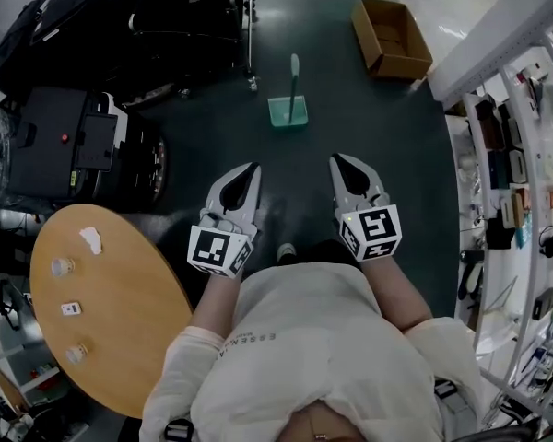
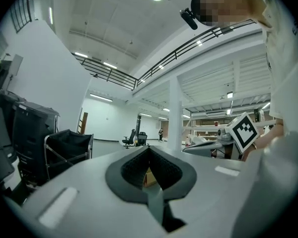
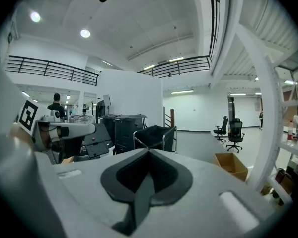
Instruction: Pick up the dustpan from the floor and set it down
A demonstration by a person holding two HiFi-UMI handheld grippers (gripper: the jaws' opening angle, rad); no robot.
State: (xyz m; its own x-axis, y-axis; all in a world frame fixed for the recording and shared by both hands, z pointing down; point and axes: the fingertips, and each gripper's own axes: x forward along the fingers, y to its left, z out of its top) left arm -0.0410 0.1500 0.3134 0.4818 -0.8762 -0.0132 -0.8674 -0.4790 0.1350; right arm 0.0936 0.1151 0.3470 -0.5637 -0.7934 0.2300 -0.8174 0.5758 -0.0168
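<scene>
Teal dustpan [image 1: 288, 110] sits on the dark floor [image 1: 378, 136] with its pale handle upright. It is ahead of both grippers, touching neither, well apart from their tips. It is roughly mid-floor. An open cardboard box [image 1: 392, 37] lies further off toward the floor's upper right edge, and black carts [image 1: 189, 17] stand along the upper left edge.

Left gripper [image 1: 252, 168]: jaws together, nothing between them. The left gripper view shows the tips meeting [image 2: 149, 148], with a sliver of brown cardboard showing through the pad cutout.

Right gripper [image 1: 336, 160]: jaws together as well, empty. The right gripper view shows the tips closed [image 3: 149, 151], with the box [image 3: 232, 166] off to the right on the floor.

The grippers are side by side, both aimed toward the dustpan. A round wooden table [image 1: 120, 339] is at the lower left with a few small white bits on it. Shelving [image 1: 511, 201] runs along the right edge.
</scene>
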